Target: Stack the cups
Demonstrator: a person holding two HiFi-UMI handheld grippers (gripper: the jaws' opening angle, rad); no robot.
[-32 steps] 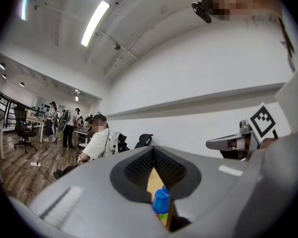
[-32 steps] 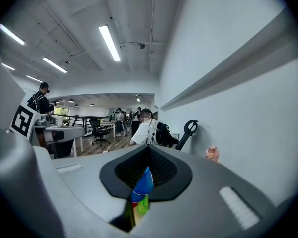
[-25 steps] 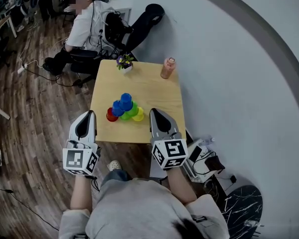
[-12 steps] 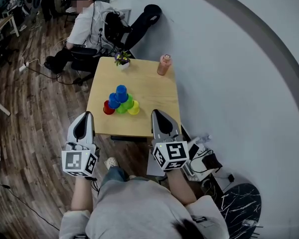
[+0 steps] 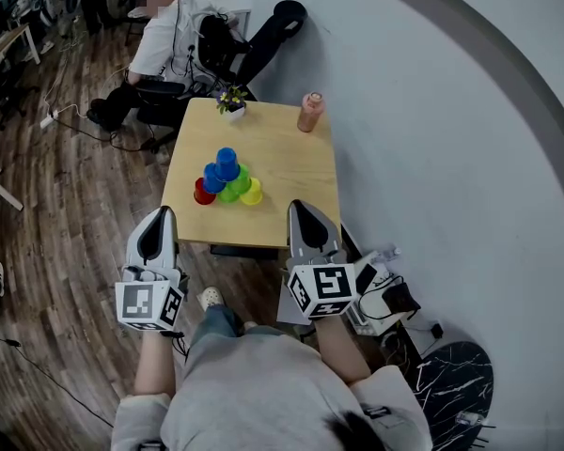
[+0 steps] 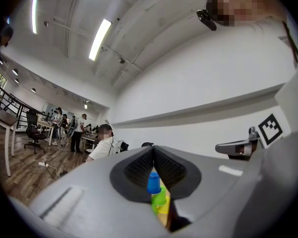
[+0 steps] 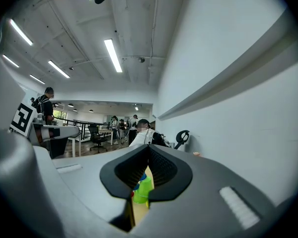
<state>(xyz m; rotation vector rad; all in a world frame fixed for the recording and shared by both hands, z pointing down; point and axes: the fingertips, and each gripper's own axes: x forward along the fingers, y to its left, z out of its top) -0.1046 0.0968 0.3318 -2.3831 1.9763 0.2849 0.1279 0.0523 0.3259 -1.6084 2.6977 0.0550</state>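
The wooden table [image 5: 296,181] stands at 12 o'clock from the person [image 5: 254,393], whose arms reach forward side by side. The left gripper [image 5: 164,216] and right gripper [image 5: 298,208] point roughly level, each with jaws pressed together and empty. The cups [image 5: 227,178] form a pyramid mid-table, with the grippers at its 7 and 5 o'clock, well apart from it.

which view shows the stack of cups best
The head view: the whole cup stack shows from above on the table, blue on top, red at its left, yellow at its right. The left gripper view shows only a blue, green and yellow sliver past its jaws; the right gripper view mostly one green cup.
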